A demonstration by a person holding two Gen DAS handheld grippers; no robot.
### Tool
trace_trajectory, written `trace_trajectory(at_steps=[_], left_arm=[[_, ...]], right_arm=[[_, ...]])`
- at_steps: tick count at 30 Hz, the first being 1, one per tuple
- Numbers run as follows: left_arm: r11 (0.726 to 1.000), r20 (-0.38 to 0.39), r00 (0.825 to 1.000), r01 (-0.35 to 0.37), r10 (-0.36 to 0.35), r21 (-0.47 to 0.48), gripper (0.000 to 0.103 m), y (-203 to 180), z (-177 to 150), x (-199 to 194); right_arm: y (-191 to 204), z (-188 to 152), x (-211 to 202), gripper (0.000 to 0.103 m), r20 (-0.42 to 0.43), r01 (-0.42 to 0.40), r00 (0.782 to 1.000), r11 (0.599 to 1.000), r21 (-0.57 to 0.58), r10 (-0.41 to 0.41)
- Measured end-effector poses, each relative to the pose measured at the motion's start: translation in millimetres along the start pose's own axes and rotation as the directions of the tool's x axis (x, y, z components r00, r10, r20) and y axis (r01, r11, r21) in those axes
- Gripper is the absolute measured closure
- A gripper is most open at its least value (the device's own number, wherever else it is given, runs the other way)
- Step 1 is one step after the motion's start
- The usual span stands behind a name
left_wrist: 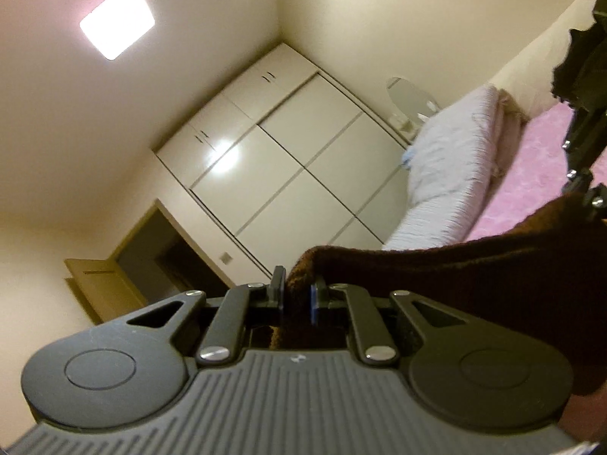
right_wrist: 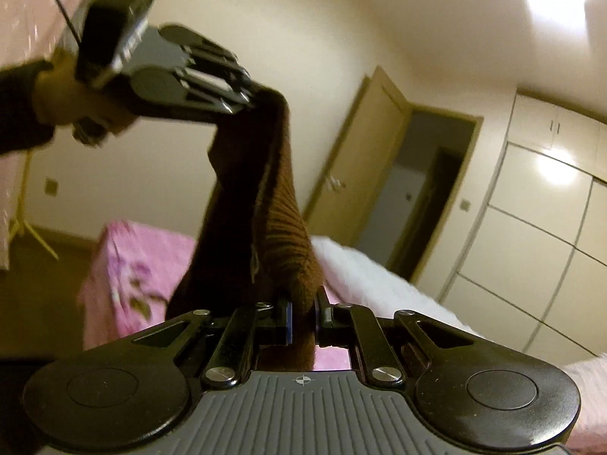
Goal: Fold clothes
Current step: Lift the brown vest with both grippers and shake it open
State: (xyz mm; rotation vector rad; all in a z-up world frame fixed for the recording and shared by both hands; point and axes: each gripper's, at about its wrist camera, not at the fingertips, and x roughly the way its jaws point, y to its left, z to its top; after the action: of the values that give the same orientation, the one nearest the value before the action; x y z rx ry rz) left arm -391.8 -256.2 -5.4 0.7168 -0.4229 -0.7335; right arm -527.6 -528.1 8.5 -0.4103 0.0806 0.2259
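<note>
A dark brown knitted garment (left_wrist: 455, 276) is held up in the air between both grippers. My left gripper (left_wrist: 297, 295) is shut on one edge of it. My right gripper (right_wrist: 303, 313) is shut on another edge of the garment (right_wrist: 280, 227), whose ribbed hem shows. The cloth stretches from one gripper to the other. In the right wrist view the left gripper (right_wrist: 250, 94) shows at upper left, clamped on the garment's far end. In the left wrist view the right gripper's body (left_wrist: 584, 113) shows at the right edge. Both cameras tilt upward.
A bed with a pink sheet (left_wrist: 531, 174) and a folded white quilt (left_wrist: 447, 167) lies below. White wardrobe doors (left_wrist: 296, 159) fill the far wall, beside an open doorway (right_wrist: 417, 197). A ceiling light (left_wrist: 117, 21) is on.
</note>
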Motion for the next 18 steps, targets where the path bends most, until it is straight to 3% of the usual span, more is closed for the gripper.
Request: trace_trajectory(at_steps=[5,10,14,16,18], left_arm=[[1.0,0.009,1.0,-0.029,0.029,0.005,0.093,22.1,-1.6,10.6],[0.999,0.053,0.999,-0.001,-0.002,0.047,0.093,18.0,20.1,52.5],[0.993,0.127,0.986,0.099,-0.107,0.062,0.093,-29.8,48.8,112.8],[0.985,0.168,0.971,0.159,-0.169,0.068,0.093,-63.0,63.7,147.4],[0.973,0.208,0.951,0.219,-0.23,0.076,0.093,-96.2,78.6,182.0]], right_arm=[[-12.2,29.0,7.9,0.095,0.063,-0.064,0.996,0.993,0.098,0.058],[-34.3,29.4,3.3,0.095,0.111,-0.101,0.991,0.972,0.214,0.079],[-76.7,24.8,-27.5,0.095,0.104,-0.076,0.993,0.952,0.297,0.047],[-100.5,16.2,-45.9,0.095,0.083,-0.037,0.996,0.94,0.339,0.009],[-126.3,-1.6,-60.5,0.095,0.017,0.053,0.998,0.932,0.358,-0.063]])
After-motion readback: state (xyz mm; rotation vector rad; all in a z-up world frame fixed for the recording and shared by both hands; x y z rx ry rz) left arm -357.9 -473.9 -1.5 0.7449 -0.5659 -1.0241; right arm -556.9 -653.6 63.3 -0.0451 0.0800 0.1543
